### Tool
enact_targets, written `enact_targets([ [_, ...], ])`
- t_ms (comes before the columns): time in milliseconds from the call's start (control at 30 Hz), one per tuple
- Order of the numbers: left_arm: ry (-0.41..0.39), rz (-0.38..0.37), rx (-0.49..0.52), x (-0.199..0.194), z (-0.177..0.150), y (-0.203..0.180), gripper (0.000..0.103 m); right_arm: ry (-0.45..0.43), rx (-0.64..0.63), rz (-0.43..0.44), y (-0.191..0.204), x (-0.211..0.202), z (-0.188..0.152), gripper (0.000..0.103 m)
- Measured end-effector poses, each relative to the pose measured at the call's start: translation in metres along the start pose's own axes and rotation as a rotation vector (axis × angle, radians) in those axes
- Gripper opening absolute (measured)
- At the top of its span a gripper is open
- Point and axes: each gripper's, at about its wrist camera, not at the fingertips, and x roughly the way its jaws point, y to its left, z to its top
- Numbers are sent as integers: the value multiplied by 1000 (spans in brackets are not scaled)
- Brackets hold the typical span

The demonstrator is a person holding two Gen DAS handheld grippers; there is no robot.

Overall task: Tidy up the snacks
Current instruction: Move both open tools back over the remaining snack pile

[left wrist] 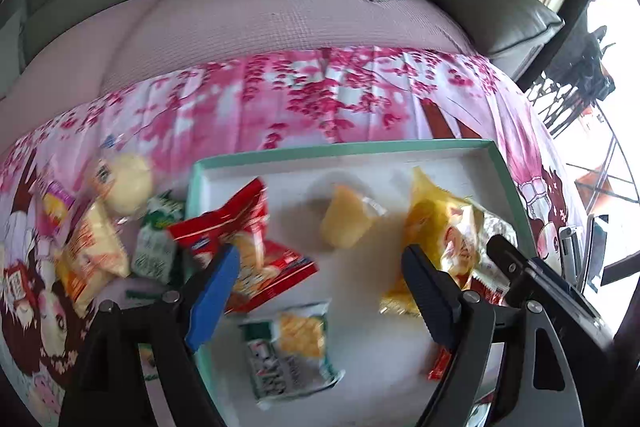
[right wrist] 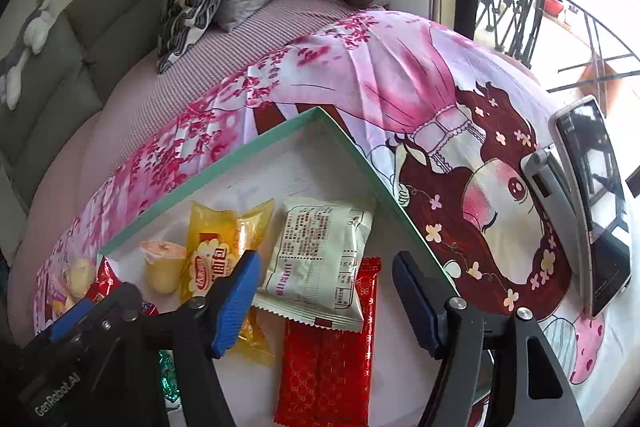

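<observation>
Right tool partly hides red packet in tray.

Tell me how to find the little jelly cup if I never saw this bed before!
Look for the shallow white tray with the mint-green rim on the pink blossom sheet. Near its middle, between a red packet and a yellow bread bag, lies the jelly cup. It is the only small, see-through tub; everything around it is a flat wrapper.

Bare tray floor at its far side; snack packets crowd the near half
</observation>
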Motion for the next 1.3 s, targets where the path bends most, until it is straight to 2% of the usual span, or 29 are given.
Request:
enact_targets([
  [67,-9,16,-20,-5,-6,12,93,-4,-12,5,3,-1,-1,86],
  [333,-18,119,-127,-16,-30,76,94,-26,-66,28,24,-8,-7,93],
  [533,-56,170,-196,-33,-45,120,96,-42,-113,28,51,-16,-12,93],
  [700,-63,170,-249,-40,-55,149,99,-53,-157,62,77,-25,-19,93],
  [867,-80,199,-303,-42,-59,175,99,-22,-188,85,100,-22,-32,93],
  [1067,-29,225,-340,-36,-61,197,99,-35,-253,82,131,-29,-48,93],
  [1300,1,287,-381,-41,-67,221,99,-31,-329,163,171,-37,-72,93],
])
